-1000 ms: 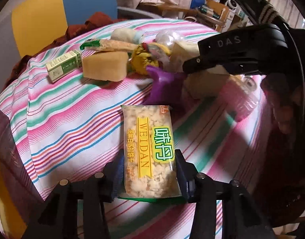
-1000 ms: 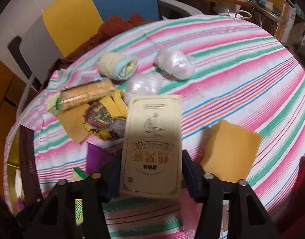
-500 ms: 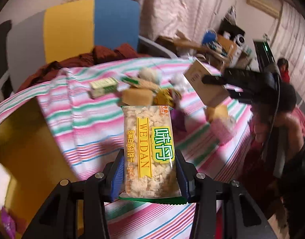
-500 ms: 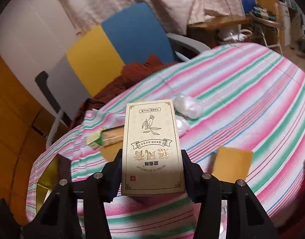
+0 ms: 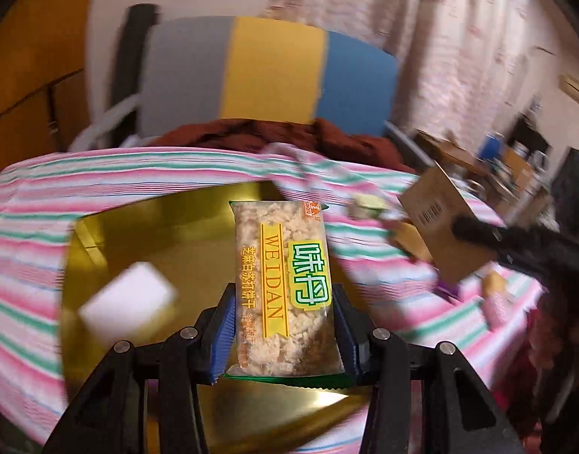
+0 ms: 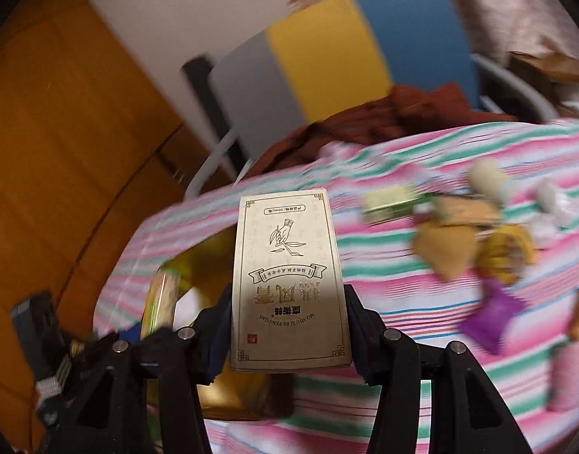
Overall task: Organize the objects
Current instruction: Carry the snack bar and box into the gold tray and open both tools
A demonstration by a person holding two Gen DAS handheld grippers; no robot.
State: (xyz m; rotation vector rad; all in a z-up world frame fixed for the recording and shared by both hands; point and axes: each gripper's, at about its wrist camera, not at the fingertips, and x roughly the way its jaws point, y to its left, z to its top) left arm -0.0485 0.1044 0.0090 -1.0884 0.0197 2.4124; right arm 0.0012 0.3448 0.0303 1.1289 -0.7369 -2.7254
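My left gripper (image 5: 283, 335) is shut on a clear cracker packet (image 5: 283, 287) with a yellow and green label, held above a gold box (image 5: 145, 249) set into the striped tablecloth. A white block (image 5: 128, 302) lies inside that box. My right gripper (image 6: 287, 335) is shut on a flat beige carton (image 6: 289, 280) printed with a flower drawing. In the left wrist view the same carton (image 5: 440, 223) shows its barcode side at the right, pinched by black fingers (image 5: 489, 234). The gold box (image 6: 198, 265) appears left of and below the carton in the right wrist view.
Several small items stay on the striped table (image 6: 421, 265): a green-white box (image 6: 387, 198), yellow sponge (image 6: 444, 249), purple wrapper (image 6: 493, 316), pale balls (image 6: 486, 178). A grey, yellow and blue chair (image 5: 266, 72) with a brown cloth (image 5: 274, 136) stands behind the table.
Both grippers have swung left, away from the pile of items and toward the gold box. Each keeps its hold, the left on the packet and the right on the carton.
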